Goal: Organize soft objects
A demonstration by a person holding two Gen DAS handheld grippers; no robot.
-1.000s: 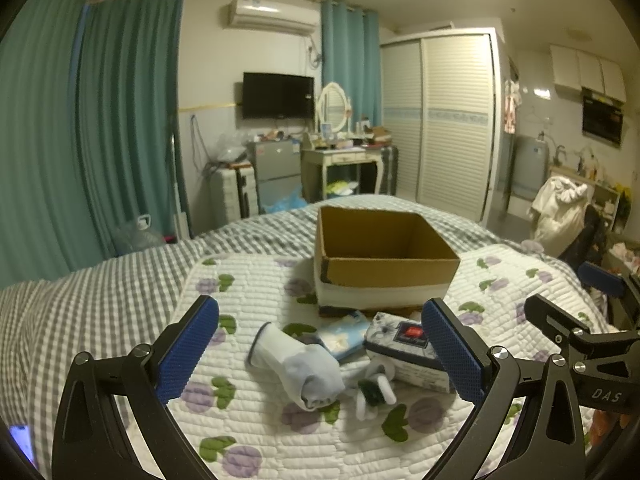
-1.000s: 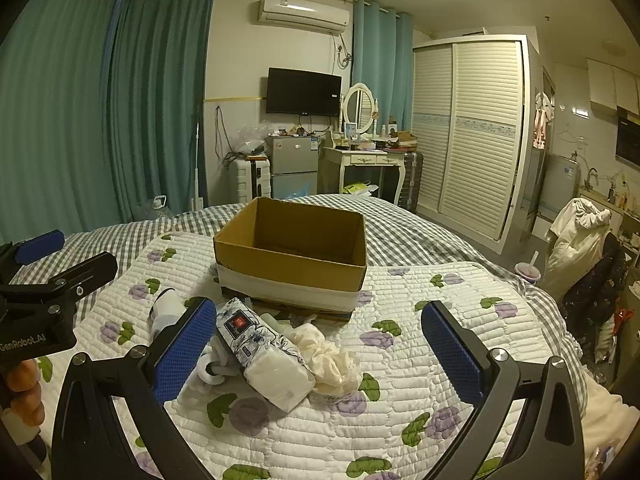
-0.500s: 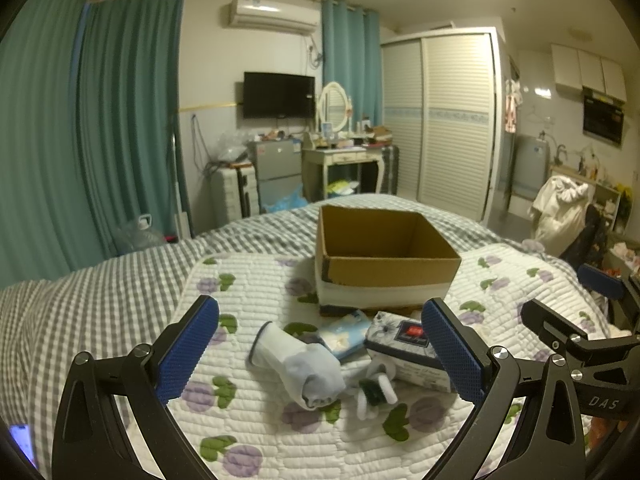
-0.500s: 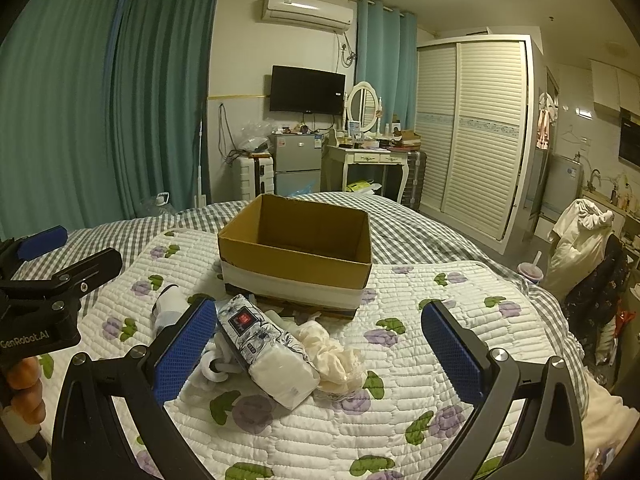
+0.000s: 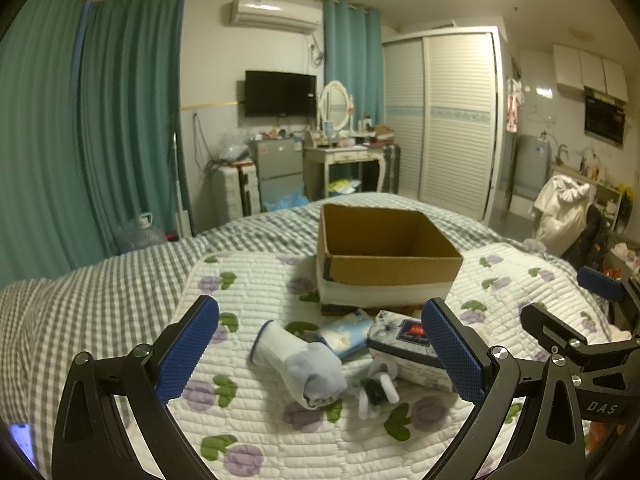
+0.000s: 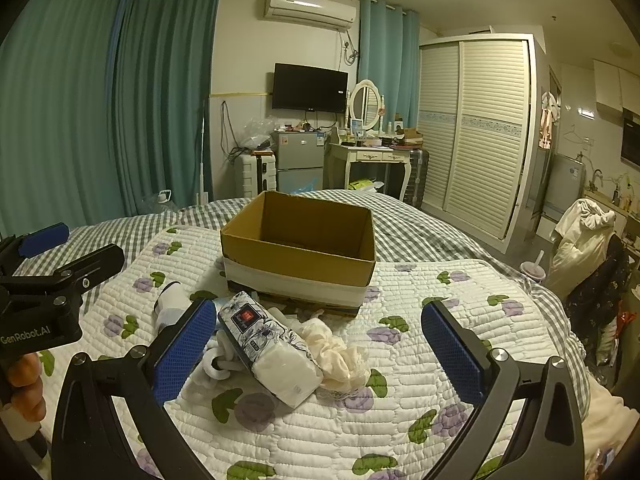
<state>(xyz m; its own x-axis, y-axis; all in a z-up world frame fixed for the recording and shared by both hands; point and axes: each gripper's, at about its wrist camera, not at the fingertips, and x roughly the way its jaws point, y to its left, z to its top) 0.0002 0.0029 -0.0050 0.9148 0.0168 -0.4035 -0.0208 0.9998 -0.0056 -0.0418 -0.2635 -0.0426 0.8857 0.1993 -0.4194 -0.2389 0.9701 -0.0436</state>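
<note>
Two grippers are held wide apart and empty above the quilted bed (image 6: 420, 360): the left gripper (image 5: 320, 354) is aimed at the rolled sock, the right gripper (image 6: 316, 350) at the tissue pack. Nothing is seen inside the open cardboard box (image 6: 298, 248), so the task is judged barely begun. The soft things lie clustered just in front of the box: the tissue pack (image 6: 272, 350), the cream scrunchie (image 6: 336, 354) touching its right side, the rolled sock (image 5: 298, 364), a small blue packet (image 5: 346, 330) between sock and box, and a white-and-dark hair tie (image 5: 376, 392). For the first pick, one item should be taken alone; the tissue pack is best squeezed across its short width, lifted clear of the scrunchie, and dropped well inside the box rim. Soft items will likely deform, so a full closure is advised. "GenRobot.AI" is read on the left gripper's body in the right view, "DAS" on the right gripper's body in the left view; the pack's red label is too small to read.
</note>
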